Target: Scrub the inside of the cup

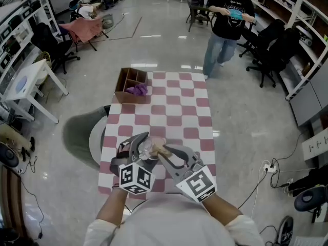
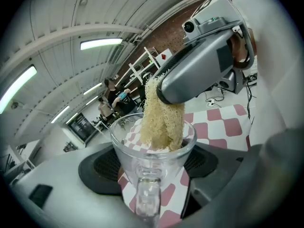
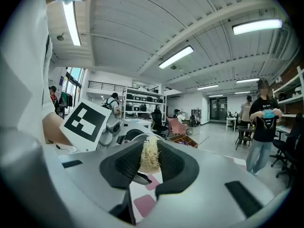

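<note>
The checkered red-and-white counter [image 1: 177,111] filled the middle of the head view, with a person [image 1: 225,27] in a dark shirt standing on the floor beyond its far end. A brown wooden divided box [image 1: 128,82] sat on the counter's far left corner, and a purple cloth [image 1: 138,90] lay in it. Over the near edge, the left gripper [image 1: 139,146] and right gripper [image 1: 165,154] met, tips close together. The left gripper's fingers [image 2: 105,167] pinched a clear glass cup [image 2: 151,152] by its sides, its handle turned toward that gripper's camera and its mouth facing away. The right gripper's fingers [image 3: 122,163] were pressed on a pale, fibrous loofah scrubber [image 3: 149,158], held at one end. The scrubber's free end reached down through the cup's mouth into its inside, touching the rim's far side.
</note>
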Demonstrator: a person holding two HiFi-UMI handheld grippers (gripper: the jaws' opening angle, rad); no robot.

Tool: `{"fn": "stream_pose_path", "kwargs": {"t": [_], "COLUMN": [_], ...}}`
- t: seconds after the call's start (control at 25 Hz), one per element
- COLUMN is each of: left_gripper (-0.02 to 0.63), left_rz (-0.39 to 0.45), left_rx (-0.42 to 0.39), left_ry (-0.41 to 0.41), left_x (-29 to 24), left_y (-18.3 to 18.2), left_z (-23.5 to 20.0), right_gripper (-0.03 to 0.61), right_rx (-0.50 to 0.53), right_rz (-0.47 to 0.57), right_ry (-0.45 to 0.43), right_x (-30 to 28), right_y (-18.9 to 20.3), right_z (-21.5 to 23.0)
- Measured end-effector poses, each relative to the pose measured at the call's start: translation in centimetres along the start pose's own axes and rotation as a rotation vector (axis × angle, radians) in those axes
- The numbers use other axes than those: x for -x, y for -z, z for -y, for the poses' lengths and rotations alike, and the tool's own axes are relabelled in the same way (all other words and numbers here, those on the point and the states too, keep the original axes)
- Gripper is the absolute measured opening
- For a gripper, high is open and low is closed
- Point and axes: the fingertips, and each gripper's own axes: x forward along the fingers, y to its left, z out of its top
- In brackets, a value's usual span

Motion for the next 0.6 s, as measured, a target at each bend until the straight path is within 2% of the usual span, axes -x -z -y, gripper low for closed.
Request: {"fn": "stream_pose_path", "kwargs": {"t": [0.24, 0.48, 0.6], "left_gripper": [0.367, 0.367, 0.367], "left_rz": [-0.001, 0.008, 0.013], "left_rx": [-0.011, -0.014, 0.0], "left_ry": [0.024, 0.048, 0.046], "left_x": [-0.3, 0.1, 0.1], "left_y": [0.2, -0.1, -0.1], "left_z": [1.2, 2.7, 2.6], "right_gripper": [0.104, 0.104, 0.104], "right_rx": [0.006, 0.003, -0.005], "right_rz": [0.025, 0.038, 0.017], "right_ry": [-0.043, -0.006, 0.03], "right_x": [-0.8, -0.6, -0.1], "right_y": [-0.6, -1.8, -1.0], "right_z": [-1.6, -0.2, 0.8]}}
